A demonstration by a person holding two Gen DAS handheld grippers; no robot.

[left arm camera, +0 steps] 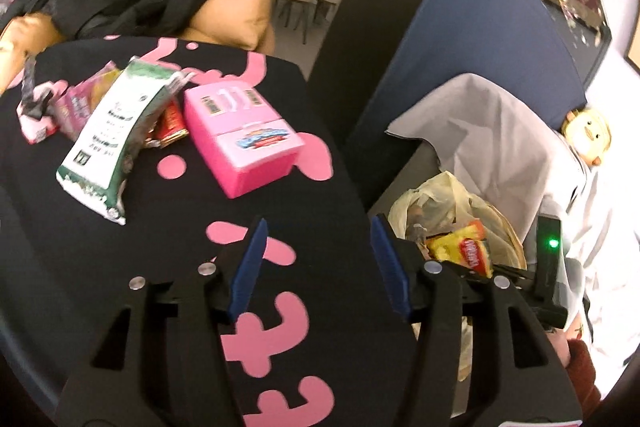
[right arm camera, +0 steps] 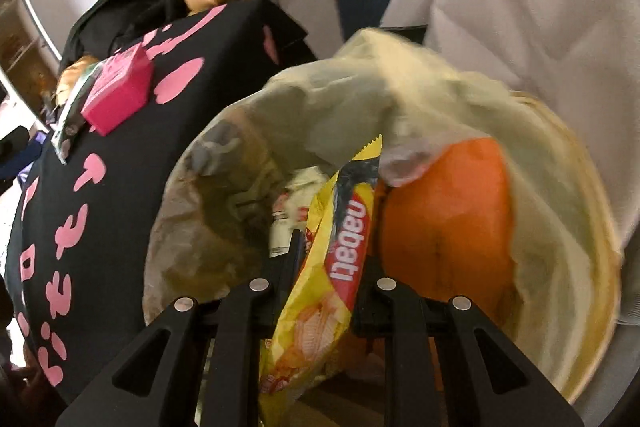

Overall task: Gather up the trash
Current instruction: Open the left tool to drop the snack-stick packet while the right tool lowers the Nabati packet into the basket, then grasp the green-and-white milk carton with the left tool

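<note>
Left gripper (left arm camera: 316, 251): held above the black cloth with pink lettering (left arm camera: 168, 267) that covers the table; the blue-padded jaws are parted to a middling gap, and nothing is gripped between them.

Right gripper (right arm camera: 332, 255): pointed down into the bin; the jaws are closed narrowly on the yellow snack wrapper with a red "nabati" band (right arm camera: 336, 287), which is pinched between the black fingers and hangs below them.

Bin: a round, pale-rimmed waste basket (right arm camera: 600, 267) lined with a translucent yellowish plastic bag (right arm camera: 360, 87), placed on the floor just beside the table's right edge. An orange piece (right arm camera: 452, 211) and crumpled white packaging (right arm camera: 296, 195) are seen inside it.

Trash on the table: a pink rectangular cardboard box (left arm camera: 244, 139) lies near the far edge of the cloth; a white and green foil pouch (left arm camera: 116, 131) is just to its left, with a small red wrapper (left arm camera: 170, 123) tucked between the two. A pink packet (left arm camera: 78, 107) and a crumpled pale wrapper (left arm camera: 34, 111) are found further left, towards the far-left corner.

Surroundings: a grey-white cloth (left arm camera: 492, 139) is draped behind the bin, and a dark blue panel (left arm camera: 472, 27) stands beyond it.
</note>
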